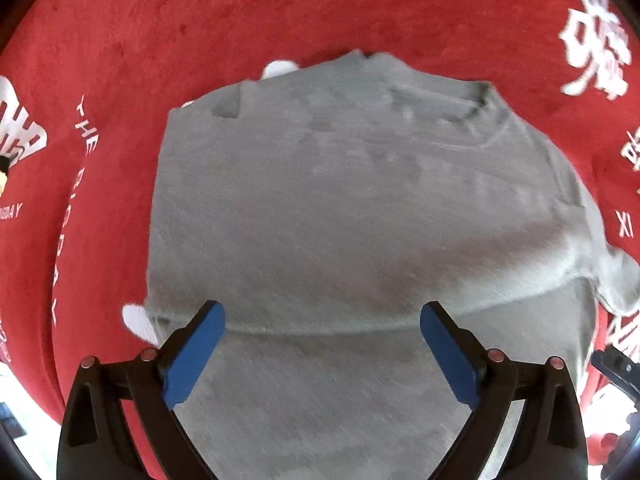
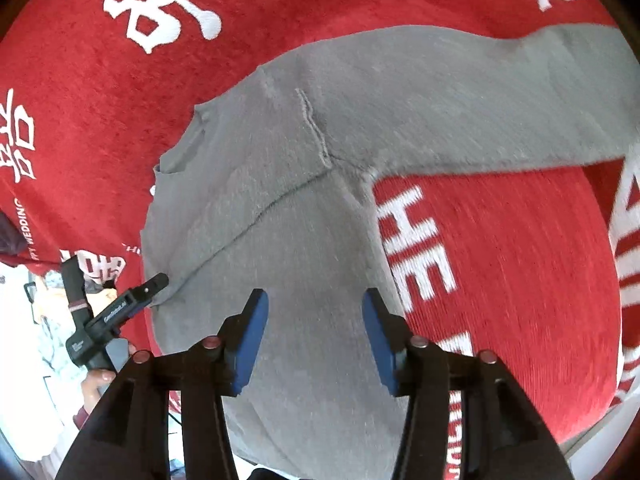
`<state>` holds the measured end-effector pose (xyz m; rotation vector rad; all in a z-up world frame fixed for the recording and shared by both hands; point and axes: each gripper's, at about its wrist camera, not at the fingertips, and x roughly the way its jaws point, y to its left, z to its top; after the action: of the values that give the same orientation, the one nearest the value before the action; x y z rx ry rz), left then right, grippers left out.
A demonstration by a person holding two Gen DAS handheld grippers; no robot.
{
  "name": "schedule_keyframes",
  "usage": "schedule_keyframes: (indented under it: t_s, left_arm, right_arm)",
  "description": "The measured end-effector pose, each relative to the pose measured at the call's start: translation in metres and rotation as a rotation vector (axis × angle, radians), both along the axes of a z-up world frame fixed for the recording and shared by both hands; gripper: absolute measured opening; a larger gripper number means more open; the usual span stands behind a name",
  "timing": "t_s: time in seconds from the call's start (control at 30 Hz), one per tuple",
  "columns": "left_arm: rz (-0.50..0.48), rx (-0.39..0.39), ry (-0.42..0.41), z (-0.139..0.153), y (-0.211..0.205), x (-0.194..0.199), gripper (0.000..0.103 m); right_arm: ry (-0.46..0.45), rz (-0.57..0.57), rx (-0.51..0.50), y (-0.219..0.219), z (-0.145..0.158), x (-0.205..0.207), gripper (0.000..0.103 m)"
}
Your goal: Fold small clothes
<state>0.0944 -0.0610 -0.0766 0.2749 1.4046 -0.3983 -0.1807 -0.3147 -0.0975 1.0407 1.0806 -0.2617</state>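
Observation:
A small grey long-sleeved sweater [image 1: 320,200] lies flat on a red cloth [image 1: 200,20]. In the left wrist view one side is folded over the body, with the neckline at the top right. My left gripper [image 1: 322,322] is open just above the lower body of the sweater, with nothing between its blue pads. In the right wrist view the sweater [image 2: 280,208] has one sleeve [image 2: 500,92] stretched out to the right. My right gripper [image 2: 315,320] is open over the sweater's body and empty. The left gripper [image 2: 120,308] shows at the sweater's left edge in that view.
The red cloth [image 2: 500,260] bears white characters and letters. Its edge drops off at the lower left [image 1: 24,400] and lower right [image 2: 592,432]. A hand [image 2: 96,384] holds the left gripper. Clutter [image 2: 40,320] lies beyond the left edge.

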Motion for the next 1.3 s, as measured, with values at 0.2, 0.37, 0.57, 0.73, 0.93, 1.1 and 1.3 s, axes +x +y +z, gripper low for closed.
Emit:
schedule_keyframes:
  t_s: [0.2,0.37,0.57,0.73,0.93,1.1,1.3]
  left_arm:
    - [-0.072,-0.024,-0.024,0.011,-0.037,-0.029,0.099]
    - [-0.046,-0.032,-0.042,0.011,-0.065,-0.023,0.099]
    - [0.004,0.02,-0.095,0.005,-0.062,-0.005,0.099]
    - [0.054,0.056,-0.103,-0.001,-0.036,0.017,0.099]
    - [0.067,0.068,-0.033,-0.023,-0.014,0.021,0.099]
    - [0.033,0.078,-0.048,-0.038,-0.012,0.017,0.099]
    - [0.006,0.099,-0.046,-0.026,-0.021,0.014,0.099]
  right_arm:
    - [-0.002,-0.08,0.021,-0.016,-0.006,-0.023,0.053]
    - [-0.077,-0.116,0.082,-0.033,-0.002,-0.041,0.053]
    - [-0.263,-0.042,0.254,-0.014,-0.017,0.019,0.053]
    - [-0.273,-0.069,0.327,0.002,-0.058,0.069,0.053]
    - [-0.299,-0.113,0.368,0.006,-0.062,0.09,0.005]
    - [-0.168,-0.039,0.196,0.005,-0.05,0.082,0.004]
    - [-0.161,-0.094,0.201,-0.016,-0.048,0.028,0.007]
